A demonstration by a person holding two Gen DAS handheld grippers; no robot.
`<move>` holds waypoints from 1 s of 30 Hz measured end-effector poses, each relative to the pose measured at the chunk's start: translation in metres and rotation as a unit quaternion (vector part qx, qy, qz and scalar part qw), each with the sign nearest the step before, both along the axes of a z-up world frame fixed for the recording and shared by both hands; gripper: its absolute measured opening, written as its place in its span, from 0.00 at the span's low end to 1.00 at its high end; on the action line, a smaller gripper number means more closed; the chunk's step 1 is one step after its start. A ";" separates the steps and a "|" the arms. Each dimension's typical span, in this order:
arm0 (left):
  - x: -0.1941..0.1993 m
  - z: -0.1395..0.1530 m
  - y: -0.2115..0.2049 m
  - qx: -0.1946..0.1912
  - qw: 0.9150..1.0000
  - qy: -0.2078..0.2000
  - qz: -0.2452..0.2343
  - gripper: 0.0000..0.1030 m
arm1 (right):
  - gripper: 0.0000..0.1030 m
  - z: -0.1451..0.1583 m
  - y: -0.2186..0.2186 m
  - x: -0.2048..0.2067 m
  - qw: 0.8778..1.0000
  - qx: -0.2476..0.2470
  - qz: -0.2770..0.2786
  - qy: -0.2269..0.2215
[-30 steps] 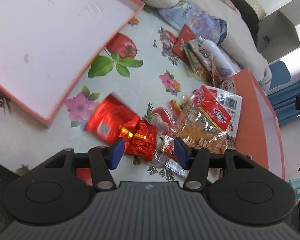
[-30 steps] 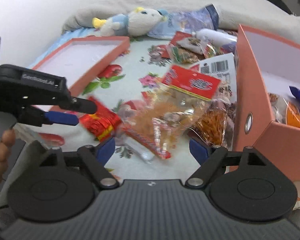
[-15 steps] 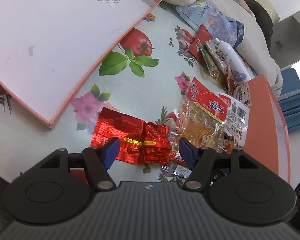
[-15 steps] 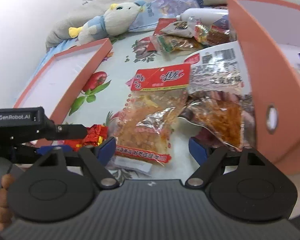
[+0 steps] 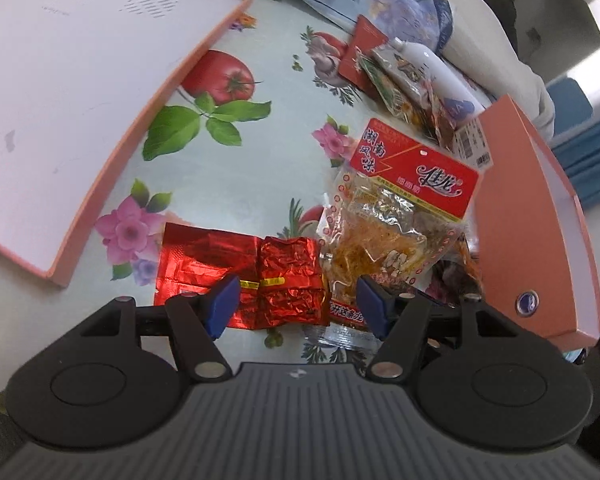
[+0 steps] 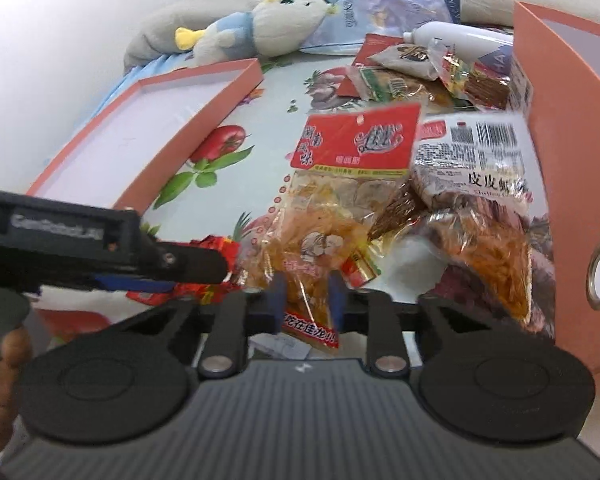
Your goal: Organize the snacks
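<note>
Right wrist view: worktop with a fruit-and-flower cloth. Orange box stands at the right edge, side wall with a metal ring hole facing the snacks. Shallow orange lid tray lies flat at the left, well apart from the box. Plush toy sits at the far end, next to a blue printed bag and a white bottle lying on its side.

Clear snack bag with red header card sits mid-worktop, long axis running away from the camera, header at the far end, near end in the right gripper. Its jaws are closing, nearly together, pads pinching the bag's bottom edge. Barcode snack pack overlaps it on the right, touching the box wall. Pile of small packets beyond, near the bottle.

Left wrist view: red foil packets lie flat just left of the clear bag, long axis across the frame, edge touching the bag. Left gripper hovers over them, jaws well apart, foil between the blue pads, no contact I can confirm. A person's fingers show at the lower left of the right wrist view, on the left gripper's handle.
</note>
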State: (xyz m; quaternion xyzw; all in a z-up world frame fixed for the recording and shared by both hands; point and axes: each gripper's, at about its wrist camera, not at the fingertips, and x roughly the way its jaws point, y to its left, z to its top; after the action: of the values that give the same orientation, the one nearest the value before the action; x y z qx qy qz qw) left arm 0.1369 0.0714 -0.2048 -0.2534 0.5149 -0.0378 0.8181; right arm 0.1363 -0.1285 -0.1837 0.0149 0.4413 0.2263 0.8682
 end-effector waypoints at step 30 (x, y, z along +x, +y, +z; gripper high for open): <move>0.002 0.014 -0.021 0.073 0.995 -0.030 -0.053 0.40 | 0.14 0.028 -0.020 -0.029 0.998 -0.040 -0.032 -0.028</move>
State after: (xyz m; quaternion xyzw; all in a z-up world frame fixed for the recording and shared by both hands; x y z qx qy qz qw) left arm 0.1392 0.0500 -0.1906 -0.1639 0.5038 -0.0507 0.8466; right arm 0.1071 -0.1487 -0.1559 -0.0120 0.4243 0.1814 0.8871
